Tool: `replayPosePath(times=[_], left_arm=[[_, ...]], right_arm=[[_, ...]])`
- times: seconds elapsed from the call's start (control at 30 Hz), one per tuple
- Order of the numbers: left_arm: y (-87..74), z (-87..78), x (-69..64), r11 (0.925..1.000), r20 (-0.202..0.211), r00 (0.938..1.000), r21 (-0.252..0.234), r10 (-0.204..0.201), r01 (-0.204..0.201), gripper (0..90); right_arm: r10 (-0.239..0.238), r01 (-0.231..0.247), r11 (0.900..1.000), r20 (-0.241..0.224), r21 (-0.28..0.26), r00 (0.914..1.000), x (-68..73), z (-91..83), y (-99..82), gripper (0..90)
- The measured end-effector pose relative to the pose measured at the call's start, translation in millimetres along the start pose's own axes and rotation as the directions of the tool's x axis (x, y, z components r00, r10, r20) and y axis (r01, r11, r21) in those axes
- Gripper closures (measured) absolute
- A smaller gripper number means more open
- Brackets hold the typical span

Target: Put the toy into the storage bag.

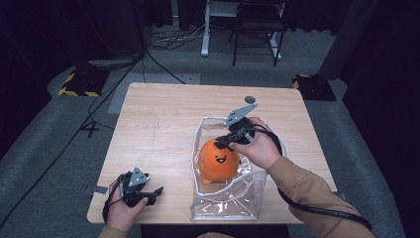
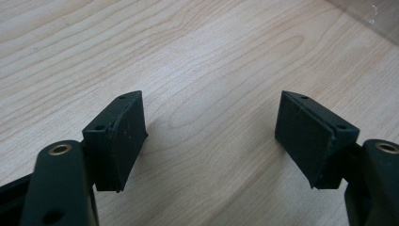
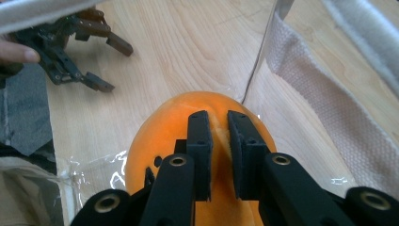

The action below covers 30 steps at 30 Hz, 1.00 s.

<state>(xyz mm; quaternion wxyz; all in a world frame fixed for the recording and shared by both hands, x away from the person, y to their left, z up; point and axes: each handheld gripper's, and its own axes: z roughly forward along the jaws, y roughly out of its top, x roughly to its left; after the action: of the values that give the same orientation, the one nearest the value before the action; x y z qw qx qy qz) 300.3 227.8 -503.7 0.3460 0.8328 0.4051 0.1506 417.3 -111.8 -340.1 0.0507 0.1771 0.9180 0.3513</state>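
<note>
- Orange plush toy [image 1: 218,161] with a smiling face, sitting inside a clear plastic zip pouch [image 1: 233,201] on the right half of the wooden table [image 1: 158,124]; pouch mouth gaping upward, white fabric trim along its rim.
- Right gripper [image 1: 224,142] reaching down into the pouch from above, clenched on a pinch of the plush at its top; in the right gripper view, the two black pads nearly together with a ridge of orange fabric [image 3: 219,136] squeezed between them.
- Left gripper [image 1: 148,194] resting near the table's front left corner, well apart from the pouch; jaws spread wide with nothing between them but bare wood, as the left gripper view makes plain.
- Step in hand, by judgement: lowering the plush into the pouch, or just about seating it on the bottom; the toy looks to be well inside the walls already, though whether its base touches the pouch floor cannot be told.
- Next move, by judgement: letting go of the fabric pinch once the toy sits steady, then drawing straight up through the opening without snagging the limp rim.
- Likely call for the idle left gripper: steadying a pouch wall or holding the trim for closing.
- Risk: soft pouch sides folding inward and catching the jaws on the way out.
</note>
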Motion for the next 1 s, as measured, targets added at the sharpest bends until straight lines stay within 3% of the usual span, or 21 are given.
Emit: replayPosePath(times=[0.37, 0.67, 1.0], left_arm=[[0.0, 0.0, -0.1, 1.0, 0.0, 1.0, 0.0, 0.0, 0.0, 25.4], [0.0, 0.0, -0.1, 1.0, 0.0, 1.0, 0.0, 0.0, 0.0, 25.4], [0.0, 0.0, -0.1, 1.0, 0.0, 1.0, 0.0, 0.0, 0.0, 25.4]], right_arm=[[-0.004, 0.004, 0.998, -0.002, 0.064, 1.0, -0.5, 7.7, -0.7, 78.4], [0.025, -0.023, 0.9927, -0.014, 0.119, 0.9996, -4.2, 14.4, -4.4, 77.4], [0.042, -0.039, 0.9912, -0.018, 0.127, 0.999, -4.3, 15.1, -4.9, 73.3]])
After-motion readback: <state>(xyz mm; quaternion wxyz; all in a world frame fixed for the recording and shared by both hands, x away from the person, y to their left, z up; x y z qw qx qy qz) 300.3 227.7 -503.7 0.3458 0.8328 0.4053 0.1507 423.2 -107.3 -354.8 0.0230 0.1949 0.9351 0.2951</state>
